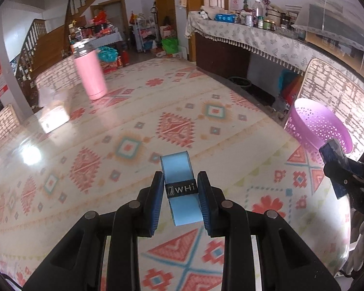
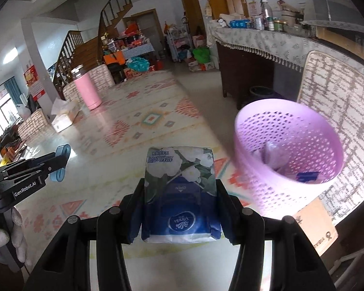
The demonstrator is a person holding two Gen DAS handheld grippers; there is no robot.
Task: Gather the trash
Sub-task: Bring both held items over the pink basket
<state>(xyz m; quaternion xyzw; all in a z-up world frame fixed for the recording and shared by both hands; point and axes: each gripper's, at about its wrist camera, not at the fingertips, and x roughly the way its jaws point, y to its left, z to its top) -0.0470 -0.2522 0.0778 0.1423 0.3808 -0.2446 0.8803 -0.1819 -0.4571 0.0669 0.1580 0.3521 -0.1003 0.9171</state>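
Note:
My left gripper point(image 1: 180, 189) is shut on a light blue roll of tape point(image 1: 179, 177) with a black band, held above the patterned tablecloth point(image 1: 133, 126). My right gripper point(image 2: 179, 194) is shut on a blue and white tissue pack point(image 2: 179, 186) printed with flowers. A purple perforated basket point(image 2: 286, 155) stands just right of the tissue pack, with a few scraps inside; it shows at the far right in the left wrist view as the basket point(image 1: 318, 123). The right gripper point(image 1: 337, 167) appears beside that basket. The left gripper point(image 2: 58, 165) with its blue roll shows at the left edge.
A tall pink tumbler point(image 1: 91, 72) stands at the table's far left side, with a tissue box point(image 2: 65, 116) near it. A chair back point(image 2: 339, 111) with a woven cover rises behind the basket. A sideboard point(image 1: 254, 38) crowded with jars lies beyond.

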